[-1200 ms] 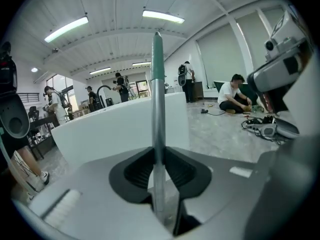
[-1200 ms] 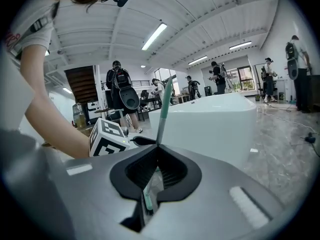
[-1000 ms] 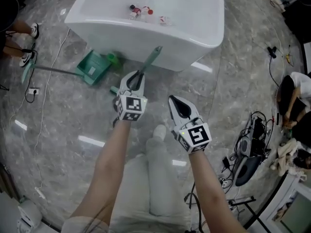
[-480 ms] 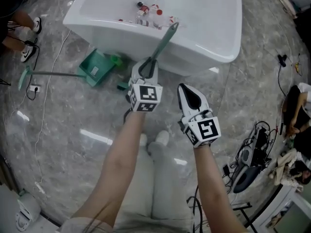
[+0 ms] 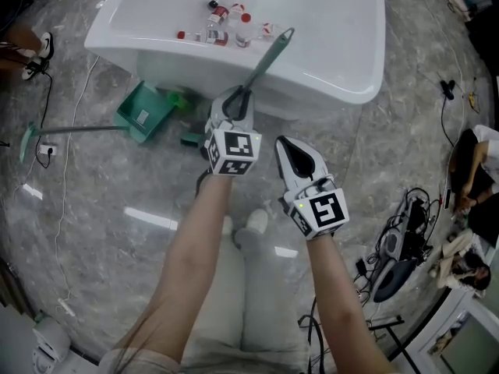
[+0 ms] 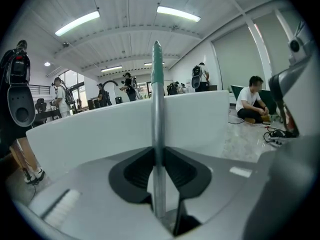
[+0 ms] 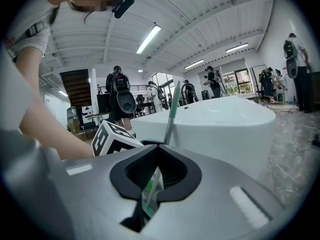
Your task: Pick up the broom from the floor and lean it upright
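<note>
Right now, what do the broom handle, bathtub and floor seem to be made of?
Broom handle: silvery metal tube, likely, with a green plastic-looking top.
Bathtub: glossy white, acrylic or ceramic; can't tell.
Floor: polished grey veined stone or tile, mirroring ceiling lights.

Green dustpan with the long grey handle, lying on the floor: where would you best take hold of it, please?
Probably its slim grey handle, about mid-length, from above, jaws across it: it seems to lie flat on the floor, while the green scoop looks too broad to clamp.

Bright ceiling strip lights (image 6: 178,13), glare on floor (image 5: 148,218), fisheye edges
</note>
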Demonstrator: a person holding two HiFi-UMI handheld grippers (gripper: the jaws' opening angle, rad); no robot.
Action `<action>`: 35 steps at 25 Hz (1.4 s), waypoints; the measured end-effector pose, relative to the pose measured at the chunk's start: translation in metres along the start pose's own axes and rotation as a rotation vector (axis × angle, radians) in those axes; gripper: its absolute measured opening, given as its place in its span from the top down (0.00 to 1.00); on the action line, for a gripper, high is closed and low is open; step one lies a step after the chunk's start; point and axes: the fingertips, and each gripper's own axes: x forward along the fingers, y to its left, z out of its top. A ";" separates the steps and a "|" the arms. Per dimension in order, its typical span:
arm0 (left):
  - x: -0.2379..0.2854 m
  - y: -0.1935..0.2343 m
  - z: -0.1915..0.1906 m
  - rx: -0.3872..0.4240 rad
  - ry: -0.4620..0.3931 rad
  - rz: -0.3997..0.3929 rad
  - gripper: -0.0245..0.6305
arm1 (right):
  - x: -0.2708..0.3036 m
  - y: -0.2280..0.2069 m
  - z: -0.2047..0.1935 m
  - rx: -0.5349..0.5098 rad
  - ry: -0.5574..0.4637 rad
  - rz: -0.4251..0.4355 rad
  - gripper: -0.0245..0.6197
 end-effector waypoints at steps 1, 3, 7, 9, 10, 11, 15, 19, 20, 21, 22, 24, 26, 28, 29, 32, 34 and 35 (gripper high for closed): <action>0.000 -0.002 0.001 0.010 -0.001 -0.007 0.86 | 0.000 -0.001 0.000 0.001 0.001 -0.003 0.96; 0.002 -0.007 0.001 0.040 0.001 -0.034 0.86 | 0.000 -0.001 0.001 0.005 -0.001 -0.007 0.96; 0.005 -0.018 -0.002 0.087 0.015 -0.092 0.68 | 0.000 0.002 0.002 0.006 -0.003 -0.004 0.96; 0.004 -0.018 -0.001 0.109 0.011 -0.107 0.53 | 0.000 0.004 0.003 0.002 0.001 0.000 0.96; 0.003 -0.018 0.000 0.123 0.010 -0.113 0.50 | 0.000 0.004 0.004 0.001 0.004 0.001 0.96; 0.003 -0.018 0.000 0.136 0.011 -0.119 0.47 | 0.000 0.005 0.004 0.001 0.007 0.000 0.96; -0.008 -0.015 0.005 0.145 0.010 -0.132 0.45 | -0.004 0.009 0.011 -0.001 0.007 -0.006 0.96; -0.032 -0.021 0.021 0.134 0.000 -0.169 0.48 | -0.013 0.015 0.030 -0.007 -0.002 -0.018 0.96; -0.041 -0.021 0.027 0.137 -0.004 -0.177 0.53 | -0.015 0.016 0.036 -0.006 -0.006 -0.023 0.96; -0.049 -0.021 0.034 0.138 -0.008 -0.182 0.58 | -0.018 0.019 0.042 -0.005 -0.008 -0.027 0.96; -0.057 -0.019 0.042 0.137 -0.014 -0.182 0.67 | -0.020 0.022 0.049 -0.006 -0.011 -0.029 0.96; -0.075 -0.014 0.061 0.128 -0.032 -0.172 0.81 | -0.026 0.030 0.064 -0.012 -0.015 -0.025 0.96; -0.097 -0.007 0.083 0.114 -0.054 -0.156 0.92 | -0.034 0.043 0.078 -0.015 -0.018 -0.018 0.96; -0.121 -0.006 0.105 0.106 -0.080 -0.154 0.96 | -0.045 0.055 0.092 -0.014 -0.027 -0.013 0.96; -0.133 -0.008 0.116 0.107 -0.092 -0.161 0.96 | -0.050 0.061 0.099 -0.013 -0.031 -0.013 0.96; -0.166 -0.015 0.143 0.103 -0.113 -0.193 0.96 | -0.062 0.075 0.122 -0.020 -0.045 -0.015 0.96; -0.190 -0.018 0.160 0.109 -0.122 -0.210 0.96 | -0.069 0.084 0.140 -0.025 -0.063 -0.018 0.96; -0.201 -0.018 0.168 0.115 -0.124 -0.218 0.96 | -0.073 0.087 0.148 -0.025 -0.073 -0.023 0.96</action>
